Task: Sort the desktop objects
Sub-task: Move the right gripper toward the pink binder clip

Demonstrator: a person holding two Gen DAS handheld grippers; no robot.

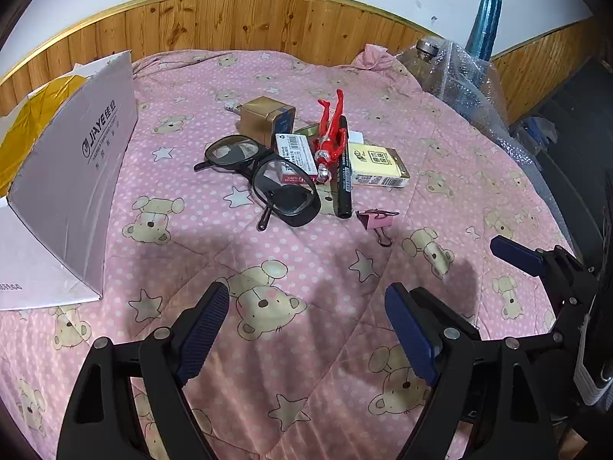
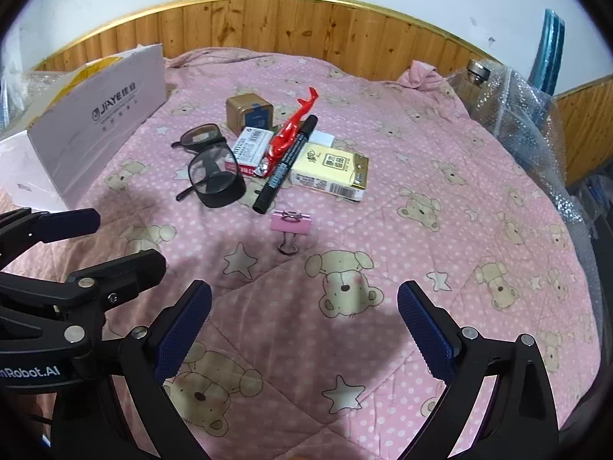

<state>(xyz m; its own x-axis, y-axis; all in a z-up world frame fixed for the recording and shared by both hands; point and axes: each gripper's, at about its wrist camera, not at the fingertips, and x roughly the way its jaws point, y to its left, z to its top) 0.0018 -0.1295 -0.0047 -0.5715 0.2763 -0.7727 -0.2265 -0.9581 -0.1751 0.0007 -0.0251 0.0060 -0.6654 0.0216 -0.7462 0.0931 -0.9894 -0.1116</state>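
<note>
While spread over the whole bed, pink bear-print quilt (image 1: 306,345) carrying everything. At far left, white box (image 1: 72,176) standing on edge, well apart from the pile. At far right, bubble wrap (image 1: 471,88) bunched round a clear bottle. Mid-quilt, a tight cluster: black glasses (image 1: 264,176) on the left, one lens overlapping a white-and-red carton (image 1: 295,157); gold tin (image 1: 264,119) behind; yellow pack (image 1: 377,165) on the right; black marker (image 1: 343,168) lying between carton and pack; red figure (image 1: 329,138) resting across carton and marker. Just in front of the marker tip, pink binder clip (image 1: 375,220), apart from the rest. Nearer the cameras, left tongs (image 1: 306,329) and right tongs (image 2: 304,318) hovering low over bare quilt, both spread wide, gripping nothing, side by side.
</note>
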